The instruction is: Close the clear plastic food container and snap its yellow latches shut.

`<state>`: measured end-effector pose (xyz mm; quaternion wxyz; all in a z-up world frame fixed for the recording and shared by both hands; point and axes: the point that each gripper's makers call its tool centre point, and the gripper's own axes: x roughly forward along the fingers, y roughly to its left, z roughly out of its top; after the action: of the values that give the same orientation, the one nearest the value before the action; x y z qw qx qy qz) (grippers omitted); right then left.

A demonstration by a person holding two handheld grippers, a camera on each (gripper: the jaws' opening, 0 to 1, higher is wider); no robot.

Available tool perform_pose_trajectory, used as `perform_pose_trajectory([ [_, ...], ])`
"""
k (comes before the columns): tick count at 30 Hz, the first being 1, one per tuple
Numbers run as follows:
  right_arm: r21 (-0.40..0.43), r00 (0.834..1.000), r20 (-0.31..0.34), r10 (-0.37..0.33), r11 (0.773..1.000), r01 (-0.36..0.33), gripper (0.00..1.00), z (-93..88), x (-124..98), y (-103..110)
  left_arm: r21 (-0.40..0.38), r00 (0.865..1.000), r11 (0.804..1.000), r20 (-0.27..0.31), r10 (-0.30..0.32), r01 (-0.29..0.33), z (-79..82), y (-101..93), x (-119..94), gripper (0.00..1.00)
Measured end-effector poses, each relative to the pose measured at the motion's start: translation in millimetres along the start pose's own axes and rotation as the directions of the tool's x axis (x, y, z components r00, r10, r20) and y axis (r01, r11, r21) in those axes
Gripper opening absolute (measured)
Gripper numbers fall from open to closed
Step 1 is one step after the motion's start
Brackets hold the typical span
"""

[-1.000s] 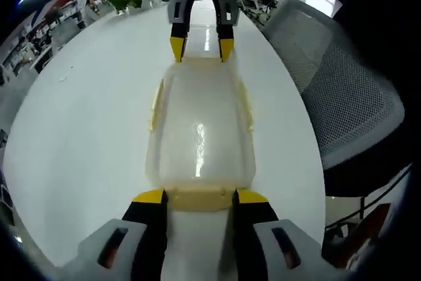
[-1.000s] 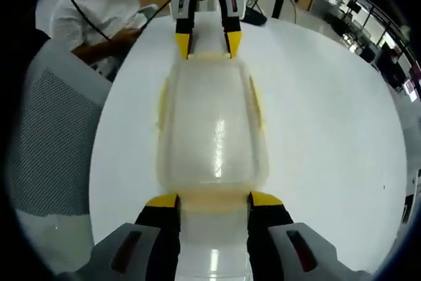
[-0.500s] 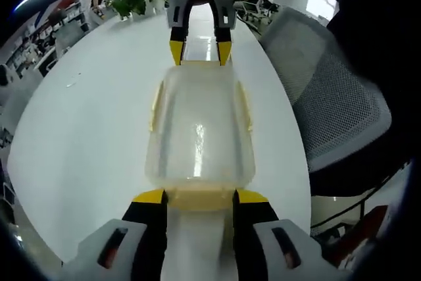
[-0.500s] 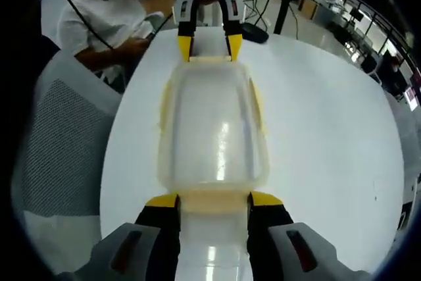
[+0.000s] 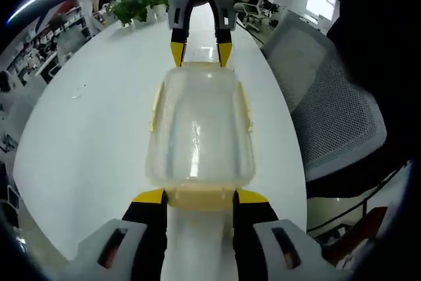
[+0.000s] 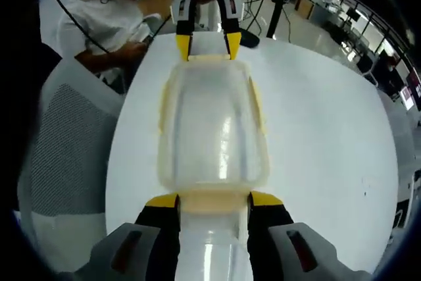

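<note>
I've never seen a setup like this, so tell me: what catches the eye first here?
A clear plastic food container with pale yellow latches sits mid-picture over a big white table. Yellow-tipped tongs meet it at both ends: the left tongs at the near end latch in the left gripper view, the right tongs at the far end. A grey mesh chair stands alongside.

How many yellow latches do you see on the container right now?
4: one between the left tongs, one between the right tongs, and one along each long side. None seem hidden.
</note>
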<state>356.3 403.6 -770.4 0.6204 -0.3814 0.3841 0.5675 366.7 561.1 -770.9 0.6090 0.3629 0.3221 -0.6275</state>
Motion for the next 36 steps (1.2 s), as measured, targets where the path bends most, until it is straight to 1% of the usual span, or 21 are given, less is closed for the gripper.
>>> perform_pose_trajectory([
  [10,0.0,1.0,-0.009,-0.013,1.0,0.013,0.39,-11.5,-8,4,0.006,1.0,1.0,-0.01,0.011,-0.011,14.4,-5.0,4,0.37],
  [15,0.006,1.0,-0.013,-0.012,1.0,0.012,0.39,-18.4,-11,7,0.012,1.0,1.0,-0.016,0.003,-0.002,19.8,-6.1,8,0.37],
  [22,0.016,1.0,-0.013,-0.019,1.0,0.02,0.39,-28.7,-16,7,0.007,1.0,1.0,-0.001,-0.008,0.008,29.0,-5.9,13,0.37],
  [27,0.026,1.0,-0.016,-0.017,1.0,0.018,0.39,-36.8,-20,9,0.018,1.0,1.0,0.001,-0.014,0.014,36.8,-6.8,17,0.37],
  [36,0.04,0.999,-0.016,-0.029,0.999,0.029,0.38,-52.4,-30,8,0.035,1.0,0.999,0.004,-0.022,0.022,53.9,-2.8,25,0.37],
])
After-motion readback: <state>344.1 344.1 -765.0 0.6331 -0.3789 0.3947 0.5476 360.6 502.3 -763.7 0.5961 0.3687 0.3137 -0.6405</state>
